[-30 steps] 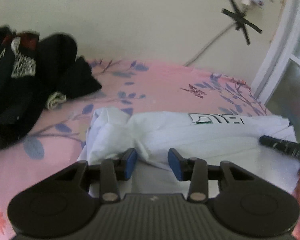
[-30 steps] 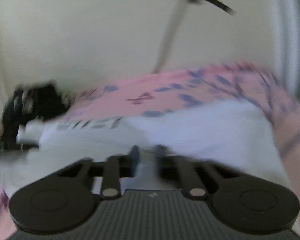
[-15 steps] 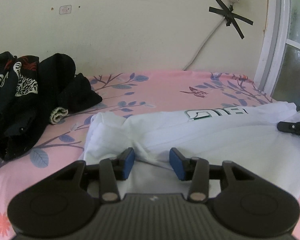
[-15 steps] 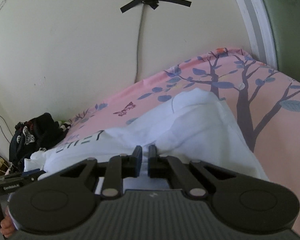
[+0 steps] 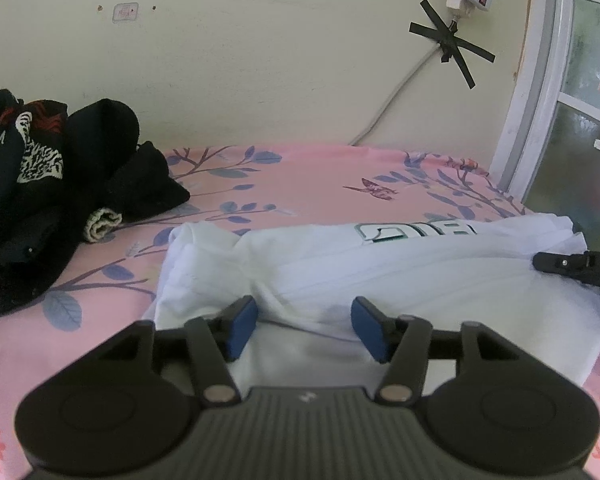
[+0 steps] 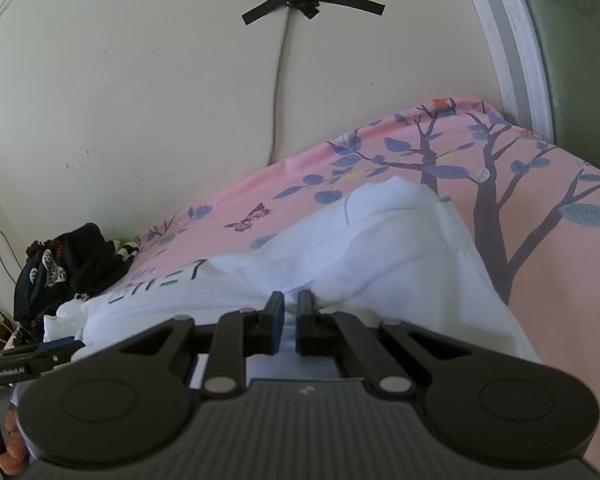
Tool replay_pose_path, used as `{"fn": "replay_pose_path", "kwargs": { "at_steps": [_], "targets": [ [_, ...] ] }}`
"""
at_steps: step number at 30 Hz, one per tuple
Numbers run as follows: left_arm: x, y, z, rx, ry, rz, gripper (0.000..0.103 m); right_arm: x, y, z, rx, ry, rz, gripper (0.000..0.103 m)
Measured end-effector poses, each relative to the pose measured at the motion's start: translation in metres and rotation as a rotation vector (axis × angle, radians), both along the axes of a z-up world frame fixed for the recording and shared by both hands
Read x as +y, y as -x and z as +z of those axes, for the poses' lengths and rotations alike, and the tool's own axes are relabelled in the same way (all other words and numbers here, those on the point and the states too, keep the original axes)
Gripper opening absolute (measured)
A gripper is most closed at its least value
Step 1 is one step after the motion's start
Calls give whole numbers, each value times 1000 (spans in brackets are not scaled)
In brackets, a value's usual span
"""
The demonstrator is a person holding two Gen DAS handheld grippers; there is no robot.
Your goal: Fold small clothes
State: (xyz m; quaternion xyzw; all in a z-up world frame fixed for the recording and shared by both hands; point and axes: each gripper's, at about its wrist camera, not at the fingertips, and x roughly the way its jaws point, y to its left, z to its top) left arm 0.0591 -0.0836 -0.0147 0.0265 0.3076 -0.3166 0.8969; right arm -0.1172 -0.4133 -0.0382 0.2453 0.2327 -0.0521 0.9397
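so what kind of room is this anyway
Most likely a bedroom at home: a pink bed sheet printed with leaves and butterflies, a heap of dark clothes by the wall, and a white t-shirt spread out for folding.

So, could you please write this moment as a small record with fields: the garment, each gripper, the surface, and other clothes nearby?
garment: white T-shirt with dark lettering, lying partly folded on the bed
left gripper: open, fingers spread over the shirt's near edge, not gripping
right gripper: nearly closed on a fold of the shirt
surface: pink bedsheet with blue leaf print
other clothes: dark clothes pile at the left, apart from the shirt
background: cream wall with a taped cable
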Motion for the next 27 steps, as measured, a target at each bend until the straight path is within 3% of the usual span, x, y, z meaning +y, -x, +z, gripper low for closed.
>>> {"fn": "replay_pose_path", "kwargs": {
  "at_steps": [3,12,27],
  "targets": [
    [1,0,0,3,6,-10,59,0,0,0,-1,-3,0,0],
    [-1,8,3,-15,15,-74,101,-3,1,-1,-10,-22,3,0],
    [9,2,2,33,74,-78,103,1,4,2,-30,-7,14,0]
  ]
}}
